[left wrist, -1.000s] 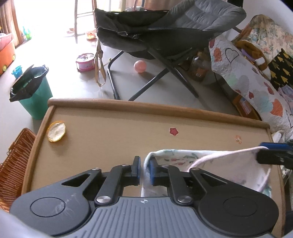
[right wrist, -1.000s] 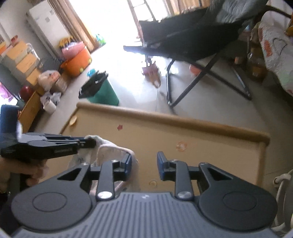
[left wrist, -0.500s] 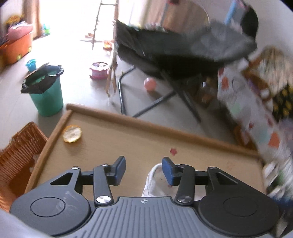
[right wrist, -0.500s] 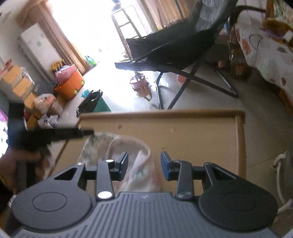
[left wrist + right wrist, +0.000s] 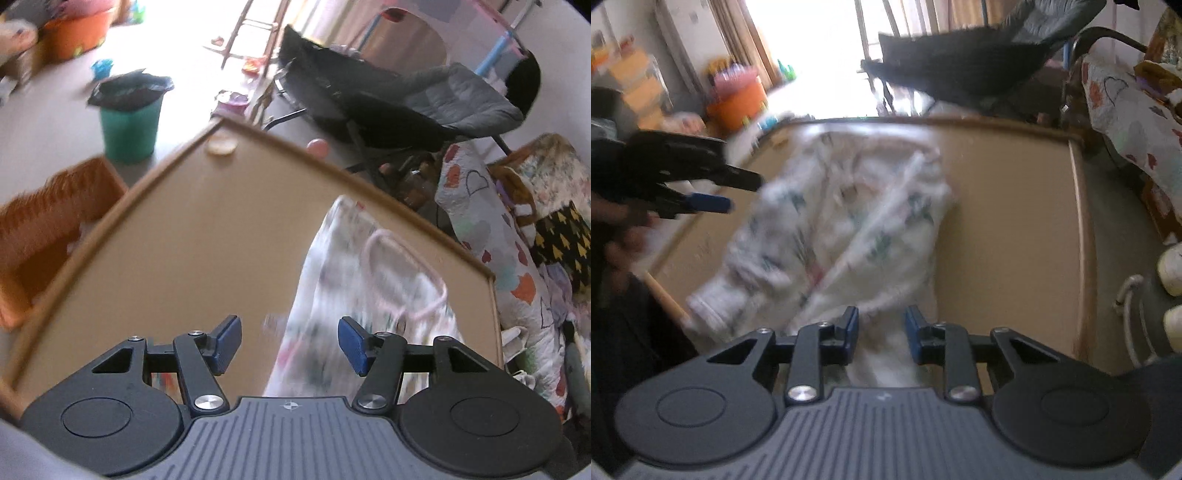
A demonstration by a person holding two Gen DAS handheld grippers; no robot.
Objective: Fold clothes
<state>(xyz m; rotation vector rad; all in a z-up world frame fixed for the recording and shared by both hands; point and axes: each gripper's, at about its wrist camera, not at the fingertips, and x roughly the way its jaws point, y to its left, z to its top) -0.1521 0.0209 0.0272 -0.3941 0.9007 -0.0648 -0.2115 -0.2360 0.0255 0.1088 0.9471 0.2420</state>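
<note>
1. On the bench (image 5: pixel 192 236), the garment (image 5: pixel 849 214) lies spread out; a second ago it hung bunched between both tongs.
2. Left tongs (image 5: pixel 290 341) have let go, jaws opening, empty.
3. Right tongs (image 5: pixel 881 332) are closing, cloth between unpressed pads.
4. No writing is readable.

Left gripper (image 5: pixel 289 344) angled downward, jaws opening, pads clear of contact. Right gripper (image 5: pixel 881 332) angled downward, jaws closing, pads not yet pressing.

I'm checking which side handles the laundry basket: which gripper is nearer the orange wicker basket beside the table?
Left. The left gripper, fingers opening, is over the table's side nearest the orange wicker basket; the right gripper is farther away, over the garment.
</note>
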